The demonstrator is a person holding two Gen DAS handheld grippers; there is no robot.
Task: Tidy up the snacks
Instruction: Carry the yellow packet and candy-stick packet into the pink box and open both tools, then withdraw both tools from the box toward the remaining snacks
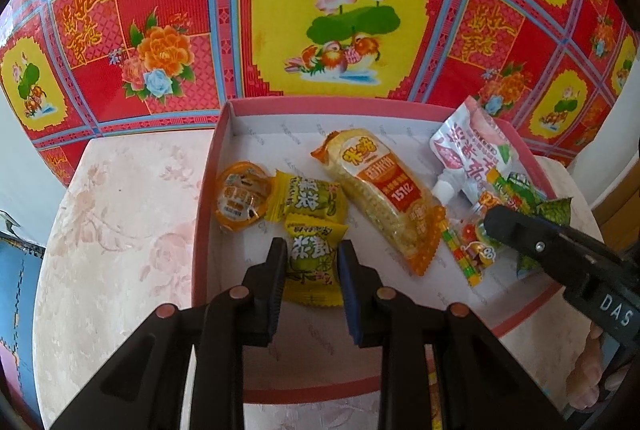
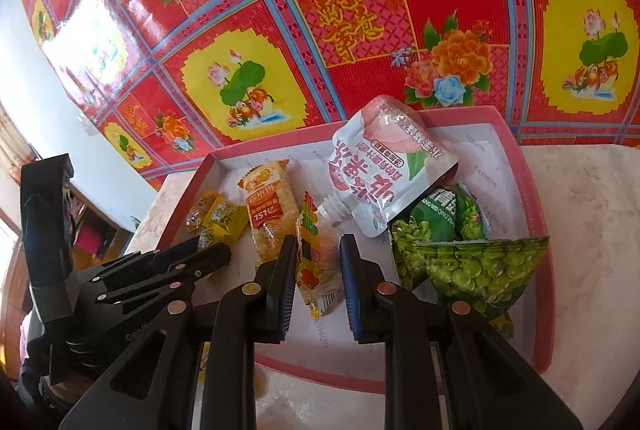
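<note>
A pink-rimmed shallow box (image 1: 208,165) (image 2: 536,197) holds several snacks. My left gripper (image 1: 312,258) is open around a yellow candy packet (image 1: 312,262) lying in the box. A second yellow packet (image 1: 308,197), an orange jelly cup (image 1: 240,195) and a long orange rice cracker pack (image 1: 384,185) lie beyond it. My right gripper (image 2: 318,254) is open around a clear colourful candy bag (image 2: 316,270). A white-pink drink pouch (image 2: 384,157) leans on green pea packets (image 2: 476,266). The right gripper (image 1: 496,222) shows in the left view, the left gripper (image 2: 212,254) in the right view.
The box sits on a pale pink floral surface (image 1: 112,230). A red and yellow floral patterned sheet (image 1: 336,21) rises behind the box. A white wall (image 2: 24,85) and shelving (image 2: 92,226) are at the left.
</note>
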